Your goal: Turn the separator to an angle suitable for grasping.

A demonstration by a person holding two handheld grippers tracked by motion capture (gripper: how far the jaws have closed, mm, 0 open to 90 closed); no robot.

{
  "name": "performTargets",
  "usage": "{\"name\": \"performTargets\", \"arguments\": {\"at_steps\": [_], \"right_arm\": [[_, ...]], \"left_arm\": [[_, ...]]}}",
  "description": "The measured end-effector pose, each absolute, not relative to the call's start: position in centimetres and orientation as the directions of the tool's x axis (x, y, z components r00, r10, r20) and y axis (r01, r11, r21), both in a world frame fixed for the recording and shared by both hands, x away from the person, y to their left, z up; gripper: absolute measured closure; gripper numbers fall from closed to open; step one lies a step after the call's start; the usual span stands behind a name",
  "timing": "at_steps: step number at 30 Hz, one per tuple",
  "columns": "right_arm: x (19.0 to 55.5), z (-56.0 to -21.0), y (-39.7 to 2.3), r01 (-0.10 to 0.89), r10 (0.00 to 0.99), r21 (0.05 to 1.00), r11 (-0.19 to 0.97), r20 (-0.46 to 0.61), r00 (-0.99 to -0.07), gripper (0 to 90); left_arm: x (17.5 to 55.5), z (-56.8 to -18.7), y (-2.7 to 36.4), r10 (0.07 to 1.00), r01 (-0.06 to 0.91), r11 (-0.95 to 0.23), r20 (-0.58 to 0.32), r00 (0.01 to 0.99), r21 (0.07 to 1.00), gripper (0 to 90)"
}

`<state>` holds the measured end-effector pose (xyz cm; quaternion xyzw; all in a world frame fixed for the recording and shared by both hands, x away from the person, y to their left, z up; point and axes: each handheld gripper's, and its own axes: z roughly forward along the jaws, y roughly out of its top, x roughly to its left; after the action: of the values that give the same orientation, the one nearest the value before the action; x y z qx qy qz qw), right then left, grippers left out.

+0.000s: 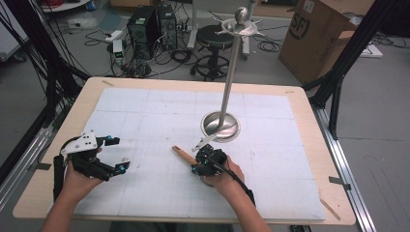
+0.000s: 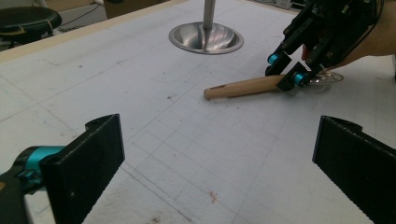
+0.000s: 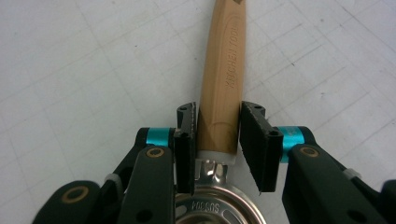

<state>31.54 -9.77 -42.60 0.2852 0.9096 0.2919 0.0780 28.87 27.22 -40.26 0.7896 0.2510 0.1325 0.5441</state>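
Gripping now: my right gripper (image 3: 218, 140) has its fingers (image 3: 186, 140) either side of the wooden handle (image 3: 224, 79) of a kitchen utensil; the left one touches the wood, and I see a thin gap at the right one, so I cannot tell whether the pinch is tight
Utensil: it lies flat on the white mat (image 1: 145, 121) near the middle of the worktop (image 1: 309, 121), wooden handle pointing away from my right hand (image 1: 225, 179); a shiny metal part (image 3: 217, 205) sits just behind the fingers, stamped with letters I cannot read properly
Handle text: "KITCHEN" is printed along the wood, the rest is cut off
Left gripper: my left gripper (image 2: 219, 158) hovers over the mat at the left of the worktop, fingers (image 2: 93, 158) spread wide with nothing between them
Spacing: the two grippers are well apart; from the left gripper view the handle (image 2: 243, 87) lies ahead with my right gripper (image 2: 287, 70) over its far end
Stand: a tall metal stand (image 1: 228, 77) rises from a round dish base (image 1: 221, 125) just beyond the utensil, with hooked arms at its top
Beyond the worktop: a black stool (image 1: 213, 41), computer towers (image 1: 152, 26) and a cardboard box (image 1: 319, 36) on the floor
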Motion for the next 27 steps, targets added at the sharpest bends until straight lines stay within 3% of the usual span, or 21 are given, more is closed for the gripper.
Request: {"name": "performTargets", "arguments": {"at_steps": [10,27], "right_arm": [[31.62,-42.55,-9.94,0.476,0.566,0.570,0.670,0.023,-0.824,67.5],[31.57,-42.29,-10.00,0.489,0.573,0.561,0.668,0.032,-0.819,58.0]], "left_arm": [[28.90,-40.28,27.33,0.542,0.253,-0.282,-0.064,0.838,0.925,2.8],[28.93,-40.29,28.01,0.556,0.261,-0.264,-0.075,0.828,0.929,2.7]]}}
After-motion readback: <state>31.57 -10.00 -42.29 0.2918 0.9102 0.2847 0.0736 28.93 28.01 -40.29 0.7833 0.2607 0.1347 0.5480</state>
